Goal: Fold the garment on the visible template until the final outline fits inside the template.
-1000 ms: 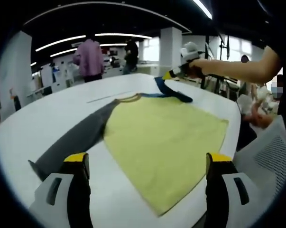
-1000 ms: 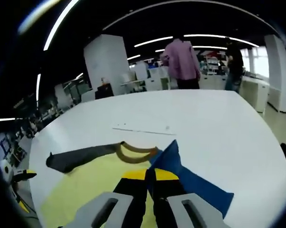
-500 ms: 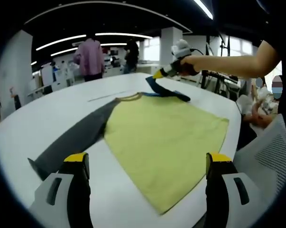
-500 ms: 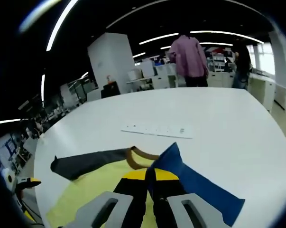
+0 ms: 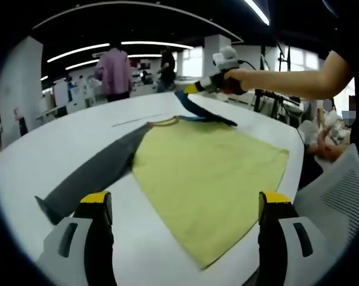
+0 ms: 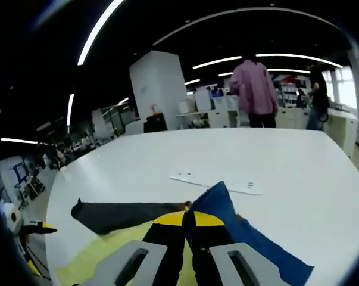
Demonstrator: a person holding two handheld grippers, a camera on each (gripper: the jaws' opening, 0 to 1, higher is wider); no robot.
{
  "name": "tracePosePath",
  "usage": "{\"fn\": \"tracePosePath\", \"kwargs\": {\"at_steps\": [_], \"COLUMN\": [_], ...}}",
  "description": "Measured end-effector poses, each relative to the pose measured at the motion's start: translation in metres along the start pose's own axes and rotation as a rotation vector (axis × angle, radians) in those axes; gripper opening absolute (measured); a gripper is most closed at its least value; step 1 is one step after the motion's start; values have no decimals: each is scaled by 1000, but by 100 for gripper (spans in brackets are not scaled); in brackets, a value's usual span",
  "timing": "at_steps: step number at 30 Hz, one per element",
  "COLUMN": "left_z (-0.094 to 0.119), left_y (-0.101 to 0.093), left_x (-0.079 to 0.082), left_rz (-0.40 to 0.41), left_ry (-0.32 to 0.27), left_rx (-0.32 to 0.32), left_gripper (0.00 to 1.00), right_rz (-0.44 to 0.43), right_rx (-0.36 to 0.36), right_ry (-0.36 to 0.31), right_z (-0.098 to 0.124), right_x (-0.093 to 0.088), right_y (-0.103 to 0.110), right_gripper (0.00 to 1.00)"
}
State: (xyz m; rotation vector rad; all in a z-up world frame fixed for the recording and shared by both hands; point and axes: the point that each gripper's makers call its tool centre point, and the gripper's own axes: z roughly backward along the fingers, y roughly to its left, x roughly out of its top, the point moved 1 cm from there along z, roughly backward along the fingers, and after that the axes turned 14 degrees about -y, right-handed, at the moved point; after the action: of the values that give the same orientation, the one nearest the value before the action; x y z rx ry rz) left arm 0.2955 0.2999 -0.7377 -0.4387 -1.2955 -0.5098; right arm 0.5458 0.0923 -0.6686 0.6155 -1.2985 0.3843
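Garment: one long-sleeved shirt with a yellow body, spread flat on the white table just ahead of our left gripper. We count two sleeves: one grey sleeve lying straight out on the table, and one blue sleeve raised off it. We count two grippers. Our left one stands with its jaws wide apart and holds nothing, poised near the hem. Our right gripper has its jaws closed tight on the blue sleeve's cuff, the cloth rising between them in the right gripper view; in the left gripper view we see it carried in a hand above the collar end. One pale strip lies on the table beyond the collar; we cannot tell whether it is part of the template, and no template outline is clear to us. Progress, as we judge it: early. The first sleeve fold is in hand, not laid down; the grey sleeve and the body remain unfolded. Two people stand in the background, well apart from the table.
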Motion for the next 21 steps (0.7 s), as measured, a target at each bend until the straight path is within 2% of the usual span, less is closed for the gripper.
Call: {"fn": "tracePosePath", "kwargs": {"at_steps": [5, 10, 21], "left_z": [1, 2, -1], "left_y": [-1, -4, -13], "left_x": [-1, -1, 5], "left_rz": [1, 6, 3], "left_ry": [5, 7, 7], "left_rx": [8, 13, 21], "left_gripper": [99, 99, 99], "right_rz": [18, 18, 29], "right_rx": [49, 138, 269], "right_ry": [-22, -61, -84], "right_z": [-6, -15, -20], "right_x": [3, 9, 7], "right_y": [8, 24, 57], "right_gripper": [0, 0, 0]}}
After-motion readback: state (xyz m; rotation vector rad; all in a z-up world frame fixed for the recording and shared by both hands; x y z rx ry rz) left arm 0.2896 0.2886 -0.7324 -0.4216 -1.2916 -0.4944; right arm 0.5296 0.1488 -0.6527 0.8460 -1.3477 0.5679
